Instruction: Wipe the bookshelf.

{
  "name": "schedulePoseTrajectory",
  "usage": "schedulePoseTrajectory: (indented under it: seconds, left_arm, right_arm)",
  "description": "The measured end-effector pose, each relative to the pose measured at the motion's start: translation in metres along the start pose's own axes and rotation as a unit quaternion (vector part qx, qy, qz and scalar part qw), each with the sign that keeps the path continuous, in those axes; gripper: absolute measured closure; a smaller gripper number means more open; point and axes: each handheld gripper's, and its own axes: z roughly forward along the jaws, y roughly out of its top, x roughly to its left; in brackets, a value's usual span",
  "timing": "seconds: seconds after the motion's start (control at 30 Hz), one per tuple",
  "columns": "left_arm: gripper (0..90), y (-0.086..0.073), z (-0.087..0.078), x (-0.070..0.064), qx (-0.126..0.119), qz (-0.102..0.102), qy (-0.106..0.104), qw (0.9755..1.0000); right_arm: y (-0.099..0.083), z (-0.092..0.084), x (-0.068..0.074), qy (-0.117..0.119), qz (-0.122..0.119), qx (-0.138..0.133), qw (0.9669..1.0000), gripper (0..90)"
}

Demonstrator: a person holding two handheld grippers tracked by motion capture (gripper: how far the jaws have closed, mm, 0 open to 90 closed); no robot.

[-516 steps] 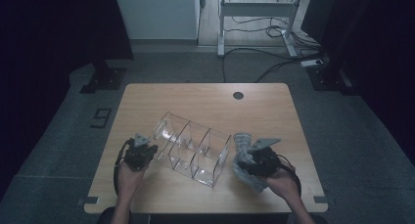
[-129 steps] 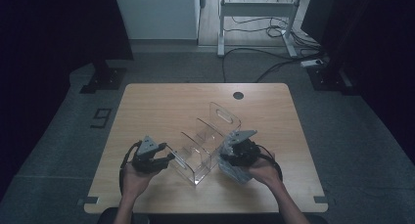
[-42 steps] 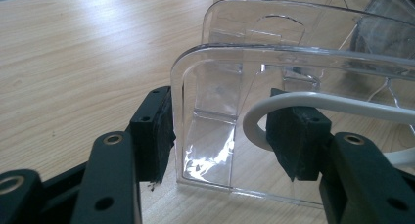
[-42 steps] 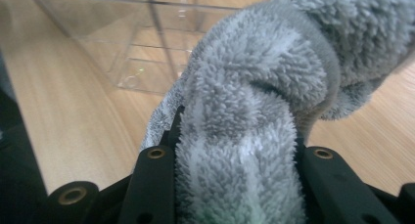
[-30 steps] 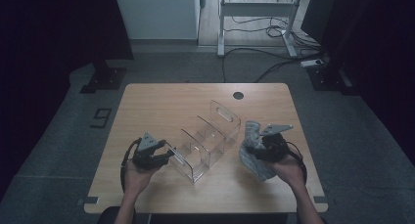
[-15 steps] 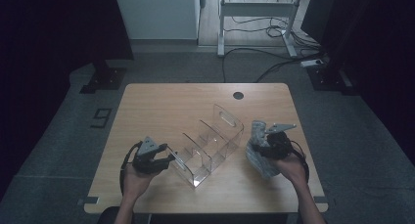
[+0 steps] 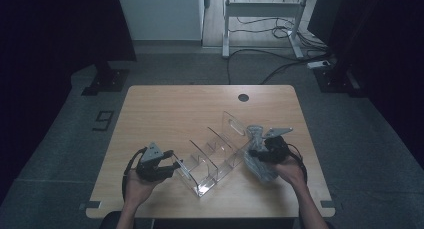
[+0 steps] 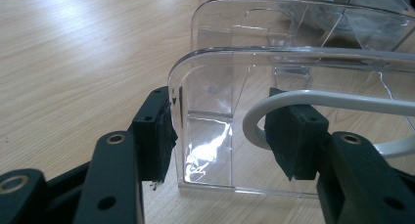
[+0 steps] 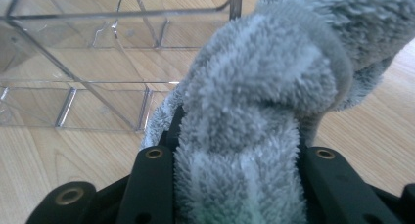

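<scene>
The high view looks forward and down on the whole bench (image 7: pixel 165 109) from afar. Each gripper view rides its hand-held gripper, close and low over the bench. All three share the clear organizer (image 7: pixel 215 154), seen from 8 and 3 o'clock.

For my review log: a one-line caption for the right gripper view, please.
Right claw clamps a bunched grey fluffy cloth beside the clear acrylic organizer on the wooden table.

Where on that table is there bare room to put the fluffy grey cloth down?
The far half of the table, between the clear organizer and the round hole, lies bare. The near edge is crowded by both hands, the organizer and the cloth.
</scene>
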Motion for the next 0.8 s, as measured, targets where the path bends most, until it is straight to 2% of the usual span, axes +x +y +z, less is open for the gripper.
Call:
schedulePoseTrajectory:
  seconds: [0.13, 0.43, 0.6, 0.8]
  left_arm:
    - [45.7, 0.0, 0.0, 0.0, 0.0, 0.0, -0.002, 1.0]
    - [45.7, 0.0, 0.0, 0.0, 0.001, -0.001, -0.001, 1.0]
    - [45.7, 0.0, 0.0, 0.0, 0.0, -0.002, 0.0, 1.0]
    - [45.6, 0.0, 0.0, 0.0, -0.002, -0.005, 0.002, 1.0]
  right_arm:
    - [-0.001, 0.008, -0.002, 0.008, 0.0, 0.01, 0.9999, 63.4]
    - [-0.004, 0.024, -0.002, -0.001, -0.006, 0.041, 0.9991, 63.7]
    - [-0.008, 0.035, -0.001, -0.009, -0.007, 0.071, 0.9974, 63.7]
    - [-0.01, 0.042, -0.001, -0.015, -0.004, 0.086, 0.9962, 63.7]
